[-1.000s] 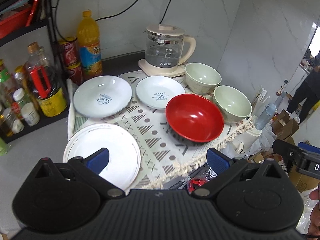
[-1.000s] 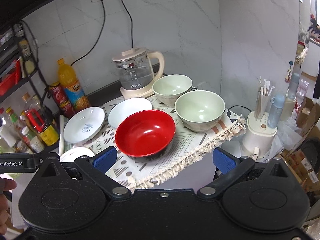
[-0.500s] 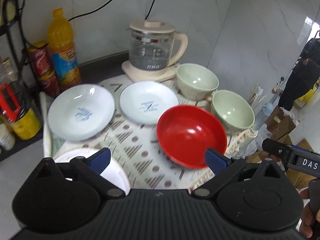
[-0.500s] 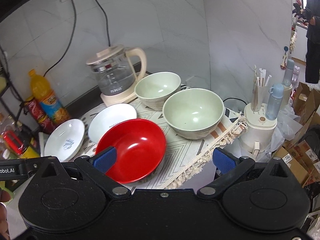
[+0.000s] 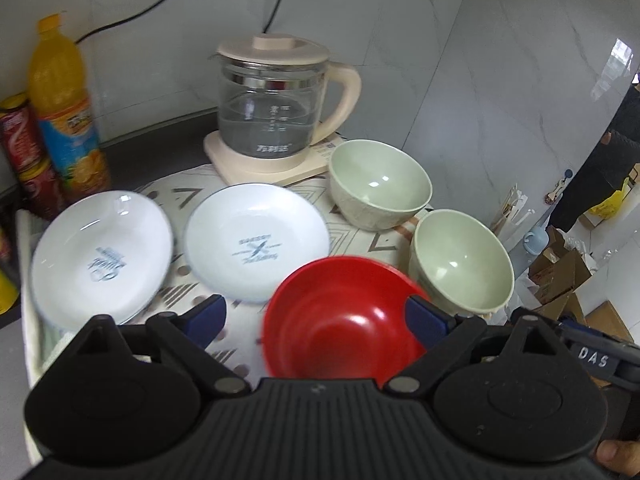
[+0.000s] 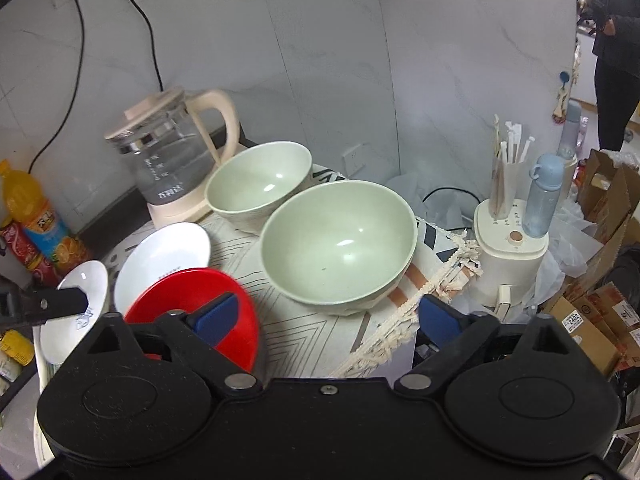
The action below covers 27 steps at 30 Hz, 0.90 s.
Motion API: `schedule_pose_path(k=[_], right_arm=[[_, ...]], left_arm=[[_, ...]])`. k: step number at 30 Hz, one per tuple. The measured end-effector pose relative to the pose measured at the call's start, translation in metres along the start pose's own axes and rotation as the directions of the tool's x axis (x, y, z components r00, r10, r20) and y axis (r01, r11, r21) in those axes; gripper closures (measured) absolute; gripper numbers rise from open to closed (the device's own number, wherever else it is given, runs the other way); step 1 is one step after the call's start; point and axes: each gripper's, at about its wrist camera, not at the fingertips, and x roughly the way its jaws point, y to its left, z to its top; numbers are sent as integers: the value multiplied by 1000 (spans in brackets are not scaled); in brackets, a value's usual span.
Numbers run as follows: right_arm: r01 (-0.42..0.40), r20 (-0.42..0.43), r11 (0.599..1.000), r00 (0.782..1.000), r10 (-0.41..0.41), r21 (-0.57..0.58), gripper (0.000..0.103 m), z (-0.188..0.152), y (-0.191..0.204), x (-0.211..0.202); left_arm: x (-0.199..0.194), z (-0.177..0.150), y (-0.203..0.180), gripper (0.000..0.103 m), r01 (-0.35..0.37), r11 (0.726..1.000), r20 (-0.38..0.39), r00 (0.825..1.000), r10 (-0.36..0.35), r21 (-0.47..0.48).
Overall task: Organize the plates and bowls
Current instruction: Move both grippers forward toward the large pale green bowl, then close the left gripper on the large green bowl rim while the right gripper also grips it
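On a patterned cloth [image 5: 236,340] sit a red bowl [image 5: 344,328], two pale green bowls [image 5: 380,184] [image 5: 464,260] and two white plates [image 5: 100,252] [image 5: 256,240]. My left gripper [image 5: 316,316] is open just above the red bowl, whose right rim lies by the right fingertip. In the right wrist view my right gripper [image 6: 328,316] is open too, low in front of the nearer green bowl [image 6: 340,240]. Behind it sits the second green bowl [image 6: 256,184]. The red bowl [image 6: 188,300] and the white plates [image 6: 160,256] [image 6: 84,292] lie to the left.
A glass kettle [image 5: 276,108] on its base stands at the back against the tiled wall. An orange juice bottle [image 5: 64,112] and red cans [image 5: 24,148] are at the left. Right of the table stand a white appliance with straws and a blue bottle [image 6: 516,232], boxes [image 6: 592,312] and a person [image 6: 616,40].
Both grippers have moved forward and down towards the dishes. The big front white plate has dropped out of the left view. The near green bowl now fills the right view's middle.
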Motion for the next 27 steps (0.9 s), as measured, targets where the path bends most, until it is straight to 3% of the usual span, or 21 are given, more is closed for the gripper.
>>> schedule_pose_path(k=[5, 8, 18, 22, 27], right_arm=[[0, -47, 1000, 999, -1, -7, 25, 13, -17, 28], [-3, -77, 1000, 997, 3, -2, 33, 20, -27, 43], [-2, -141, 998, 990, -6, -59, 40, 43, -50, 87], [-31, -179, 998, 984, 21, -57, 60, 51, -61, 105], [-69, -216, 996, 975, 55, -57, 68, 59, -70, 121]], left_arm=[[31, 14, -22, 16, 25, 1000, -25, 999, -25, -1], [52, 20, -32, 31, 33, 999, -51, 998, -33, -8], [113, 33, -64, 55, 58, 997, -143, 988, -64, -49], [132, 37, -73, 65, 68, 995, -165, 983, -79, -72], [153, 42, -83, 72, 67, 994, -193, 978, -83, -88]])
